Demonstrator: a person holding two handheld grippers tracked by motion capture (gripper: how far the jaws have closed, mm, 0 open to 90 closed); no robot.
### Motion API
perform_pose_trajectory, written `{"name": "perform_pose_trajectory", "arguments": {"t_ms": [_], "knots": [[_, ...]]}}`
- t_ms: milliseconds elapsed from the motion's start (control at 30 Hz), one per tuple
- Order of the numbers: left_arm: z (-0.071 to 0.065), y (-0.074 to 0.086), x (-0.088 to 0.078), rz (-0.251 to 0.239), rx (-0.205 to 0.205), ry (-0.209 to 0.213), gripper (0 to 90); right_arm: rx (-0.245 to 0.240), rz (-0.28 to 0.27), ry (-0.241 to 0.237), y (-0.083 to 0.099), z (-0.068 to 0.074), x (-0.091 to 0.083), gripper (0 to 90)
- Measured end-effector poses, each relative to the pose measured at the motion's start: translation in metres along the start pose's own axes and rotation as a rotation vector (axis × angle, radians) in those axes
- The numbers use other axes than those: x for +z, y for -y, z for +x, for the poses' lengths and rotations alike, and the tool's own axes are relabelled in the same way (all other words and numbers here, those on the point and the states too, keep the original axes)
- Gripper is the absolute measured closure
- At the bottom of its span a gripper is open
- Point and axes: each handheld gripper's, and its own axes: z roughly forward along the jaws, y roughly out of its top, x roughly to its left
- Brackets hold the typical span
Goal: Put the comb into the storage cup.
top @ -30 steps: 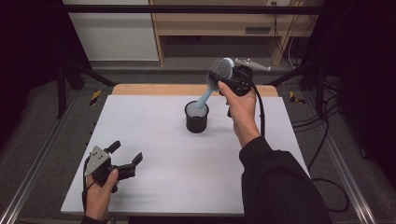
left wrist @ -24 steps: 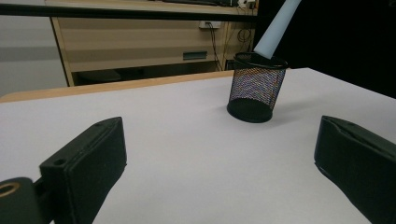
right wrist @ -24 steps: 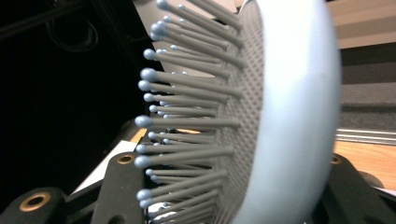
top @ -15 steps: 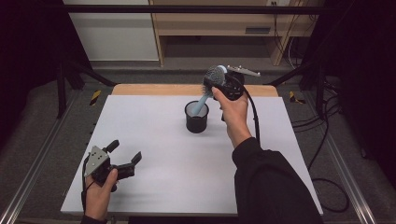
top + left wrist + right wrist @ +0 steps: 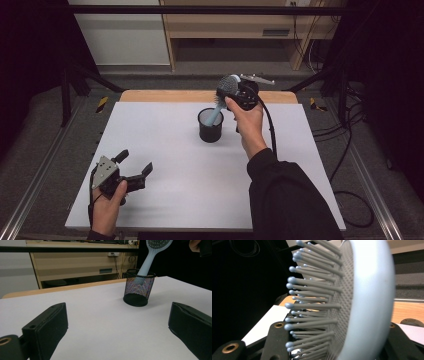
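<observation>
While the right gripper holds the head of a pale blue hairbrush between its jaws, the bristles fill the space just ahead of its camera, pointing to that view's left, and the smooth back of the head sits against the other jaw. The grip looks clamped on the head, one black jaw on the bristle side and one behind the back. From that hold the brush runs down and to the left in the high view: its long axis is tilted, head high and toward the far right, handle low, with the handle's end inside the black mesh cup. In the left gripper view the handle leans against the cup's rim on its right side, and its lower end shows through the mesh, though whether it touches the bottom I cannot tell.

The cup stands upright on the white table, past the middle and toward the far edge, directly below and just left of the right gripper. So the right hand is the near one by a wide margin. Whatever comes next probably turns on that slant, since letting go would leave the brush propped on the rim.

The left gripper rests well apart at the near left corner, jaws spread wide and empty, aimed across the table toward the cup.
</observation>
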Motion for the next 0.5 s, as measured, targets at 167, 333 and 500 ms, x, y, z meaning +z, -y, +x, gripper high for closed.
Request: {"name": "perform_pose_trajectory", "arguments": {"t_ms": [167, 333, 500], "knots": [[-0.0004, -0.0001, 0.0000, 0.003, 0.004, 0.002, 2.6, 0.006, 0.005, -0.001, 0.0024, -0.0005, 0.0035, 50.1], [0.0003, -0.0001, -0.0003, 0.004, 0.001, -0.008, 2.7, -0.005, 0.014, 0.004, 0.0055, -0.0002, 0.0048, 50.1], [0.0006, -0.0002, -0.0008, 0.003, -0.001, -0.009, 2.7, -0.002, 0.020, 0.007, 0.0097, -0.0024, 0.0057, 50.1]]}}
